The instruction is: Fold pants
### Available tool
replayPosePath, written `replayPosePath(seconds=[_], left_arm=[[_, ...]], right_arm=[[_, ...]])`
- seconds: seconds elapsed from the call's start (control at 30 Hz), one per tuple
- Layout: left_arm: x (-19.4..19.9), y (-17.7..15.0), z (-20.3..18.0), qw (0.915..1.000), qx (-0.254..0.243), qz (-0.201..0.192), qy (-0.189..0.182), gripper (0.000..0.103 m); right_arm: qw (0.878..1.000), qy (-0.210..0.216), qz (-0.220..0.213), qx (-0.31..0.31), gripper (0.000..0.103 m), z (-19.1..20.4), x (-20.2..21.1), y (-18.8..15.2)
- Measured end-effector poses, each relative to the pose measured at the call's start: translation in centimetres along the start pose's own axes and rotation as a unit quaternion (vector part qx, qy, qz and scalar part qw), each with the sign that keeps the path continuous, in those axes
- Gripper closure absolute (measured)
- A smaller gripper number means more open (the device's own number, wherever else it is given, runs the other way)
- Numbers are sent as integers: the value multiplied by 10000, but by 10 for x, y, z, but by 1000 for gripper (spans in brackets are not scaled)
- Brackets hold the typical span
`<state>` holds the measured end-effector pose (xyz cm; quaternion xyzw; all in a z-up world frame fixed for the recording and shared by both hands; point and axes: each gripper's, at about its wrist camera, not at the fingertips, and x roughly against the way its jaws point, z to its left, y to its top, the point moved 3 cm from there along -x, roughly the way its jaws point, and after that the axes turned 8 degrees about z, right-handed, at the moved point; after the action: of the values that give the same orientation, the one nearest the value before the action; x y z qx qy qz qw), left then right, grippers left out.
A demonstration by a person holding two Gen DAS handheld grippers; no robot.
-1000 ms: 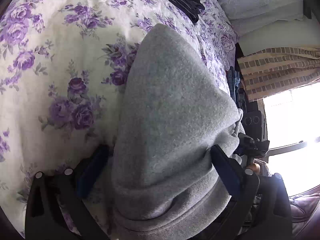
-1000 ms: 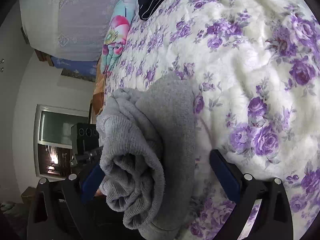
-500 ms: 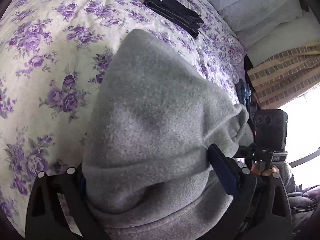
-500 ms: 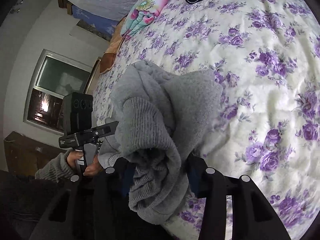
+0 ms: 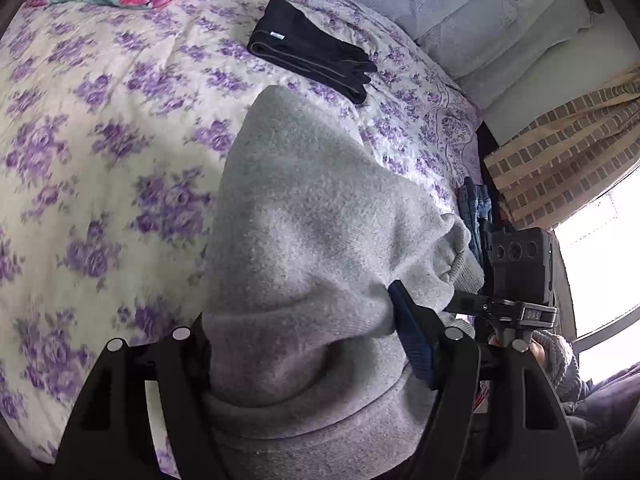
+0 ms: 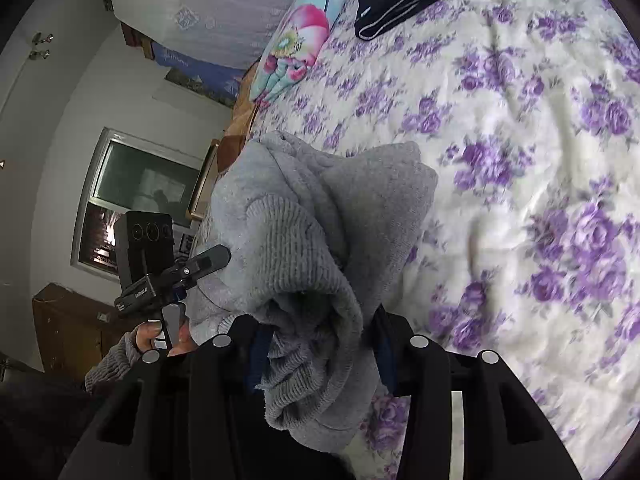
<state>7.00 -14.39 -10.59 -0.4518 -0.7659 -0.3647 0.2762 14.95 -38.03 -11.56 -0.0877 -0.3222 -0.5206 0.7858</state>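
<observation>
Left gripper (image 5: 300,340), black two-finger tool: jaws clamped on bunched grey knit pants (image 5: 304,240). Right gripper (image 6: 316,340): jaws pinched on same pants (image 6: 320,248) at thick ribbed fold. Pants hang between both grippers, above white bedspread with purple flower print (image 5: 100,140). Folded black garment (image 5: 308,48) lies flat farther up bed, well apart from pants. Folded floral blanket, pink and turquoise (image 6: 296,40), at bed's edge.

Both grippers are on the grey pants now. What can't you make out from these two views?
- Left wrist view: grey pants hide the left gripper left finger's pad.
- Right wrist view: bunched cloth covers the right gripper pads; the hanging part runs off the bottom.
- The bedspread is motion-blurred.
</observation>
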Motion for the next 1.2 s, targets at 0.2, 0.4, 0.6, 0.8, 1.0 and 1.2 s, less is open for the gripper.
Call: replayPosePath(seconds=[0.2, 0.4, 0.6, 0.8, 1.0, 1.2], left_arm=[[-10, 99, -23, 9987, -444, -185, -193, 33], [-22, 244, -36, 9957, -702, -499, -344, 33], [-58, 370, -25, 9966, -584, -550, -207, 33], [-125, 422, 17, 9989, -188, -422, 48, 33], [-161, 419, 53, 9988, 131, -481, 3, 16], [-141, 428, 39, 9962, -248, -637, 536, 17]], right_arm=[[9975, -284, -603, 221, 58, 2, 42, 87], [9906, -653, -1114, 459, 58, 8, 72, 234], [9887, -853, -1201, 279, 58, -29, 72, 374], [9877, -1184, -1022, -69, 56, -95, 34, 444], [9859, -1144, -1219, 26, 48, -130, 13, 445], [9813, -1421, -1280, 201, 45, -114, 27, 442]])
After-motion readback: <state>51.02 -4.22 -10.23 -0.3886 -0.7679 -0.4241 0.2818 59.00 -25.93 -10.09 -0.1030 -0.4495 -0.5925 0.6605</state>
